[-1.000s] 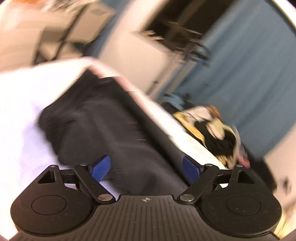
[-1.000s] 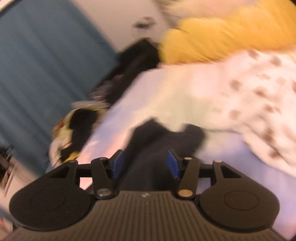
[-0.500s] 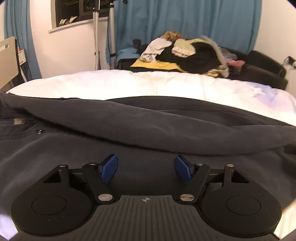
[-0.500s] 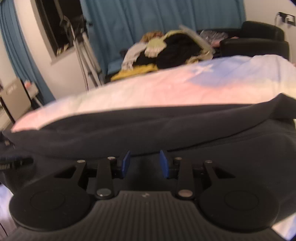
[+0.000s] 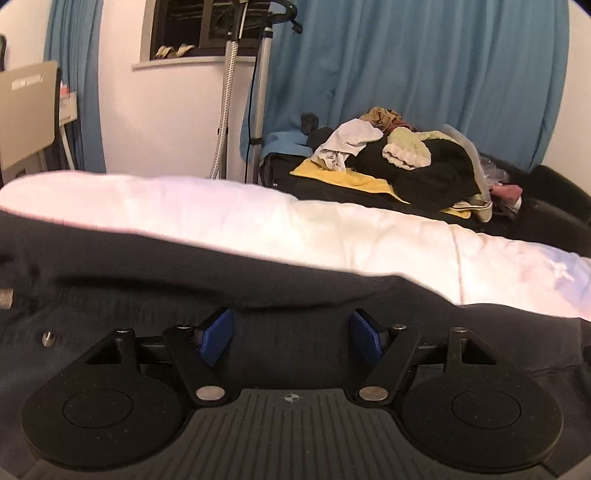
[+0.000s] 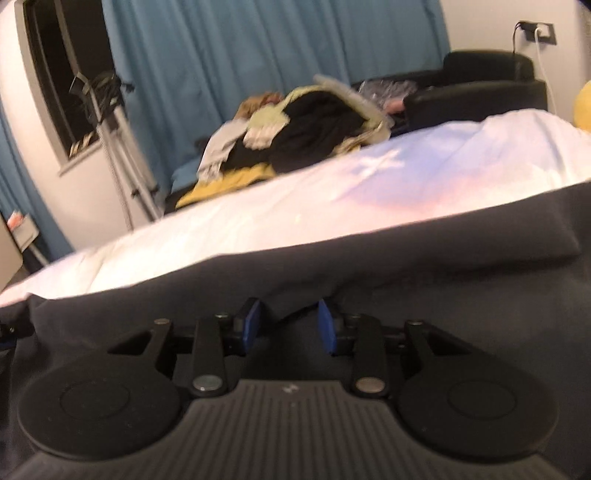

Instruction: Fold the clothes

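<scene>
Left wrist view: your left gripper (image 5: 291, 334) gapes wide over the dark garment (image 5: 147, 273) at lower frame, gripping nothing. Right gripper (image 6: 289, 325) half-spread, also empty. Risk: pinching one layer only, skewing the fold.

- A white bed cover (image 5: 258, 218) spreads across the middle of both views.
- Blue curtains (image 5: 424, 66) hang along the far wall.
- A black sofa (image 6: 480, 92) stands in front of the curtains.
- A metal stand (image 5: 260, 92) rises beside a dark window (image 5: 192, 26).
- A wall socket (image 6: 539, 27) holds a white cable.
</scene>
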Tool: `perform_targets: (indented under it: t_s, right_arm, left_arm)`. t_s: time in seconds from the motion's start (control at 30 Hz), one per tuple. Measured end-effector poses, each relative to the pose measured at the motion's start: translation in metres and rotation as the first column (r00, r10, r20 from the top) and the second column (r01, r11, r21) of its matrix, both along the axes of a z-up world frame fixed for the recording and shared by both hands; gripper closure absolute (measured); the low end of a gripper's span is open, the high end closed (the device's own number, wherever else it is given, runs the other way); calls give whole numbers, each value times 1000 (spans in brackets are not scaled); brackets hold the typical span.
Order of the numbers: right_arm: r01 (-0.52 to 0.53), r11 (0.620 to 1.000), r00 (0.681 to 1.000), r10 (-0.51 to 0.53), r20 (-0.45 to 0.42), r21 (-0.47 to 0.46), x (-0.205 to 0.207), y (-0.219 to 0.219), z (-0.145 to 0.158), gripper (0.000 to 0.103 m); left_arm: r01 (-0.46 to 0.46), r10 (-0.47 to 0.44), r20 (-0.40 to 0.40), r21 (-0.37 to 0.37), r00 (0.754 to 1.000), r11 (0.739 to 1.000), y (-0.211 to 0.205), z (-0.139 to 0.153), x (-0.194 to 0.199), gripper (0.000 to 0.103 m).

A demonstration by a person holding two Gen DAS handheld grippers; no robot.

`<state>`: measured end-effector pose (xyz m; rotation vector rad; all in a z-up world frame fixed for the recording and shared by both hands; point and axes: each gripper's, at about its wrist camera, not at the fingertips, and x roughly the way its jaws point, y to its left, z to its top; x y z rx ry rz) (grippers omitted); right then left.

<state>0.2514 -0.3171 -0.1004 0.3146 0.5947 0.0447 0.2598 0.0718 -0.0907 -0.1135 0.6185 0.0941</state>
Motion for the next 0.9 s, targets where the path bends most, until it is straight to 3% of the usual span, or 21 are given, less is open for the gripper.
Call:
perform_targets:
  t_s: [0.17,0.3,0.53,0.6,0.67,0.77,0.83,0.9]
  right_arm:
    - [-1,999,999,0,-34,-34,18,0,-18,66]
    - [-4,997,1000,2,-25,-77,17,5,-14,66]
    - [19,1000,1000,-20,18,10,-13,-9,20,65]
    - [52,997,997,-55,52,59,-29,-21,37,53]
    - [91,987,992,-101,73,132,-49,-40,53,48]
    - [176,943,979,-197,47,283,-82,-76,67,46]
    - [238,864,962,-272,13,443,-110,-108,68,42]
    - [316,781,932,-362,-22,539,-136,-135,63,31]
  left_arm:
    - [35,-35,6,69,999,997,-15,-9,9,15]
    - [77,-78,1,118,997,990,-28,-12,6,14]
    - [121,-120,14,-24,993,992,-34,6,-40,13]
    - [145,-144,24,-41,989,989,-40,12,-61,12]
    - [176,-175,31,-59,984,983,-46,16,-83,11]
    - [217,-215,29,-86,976,972,-54,19,-110,11]
    - [232,-230,32,-88,973,969,-61,23,-124,11]
    - [240,-237,41,-97,971,966,-66,27,-136,11]
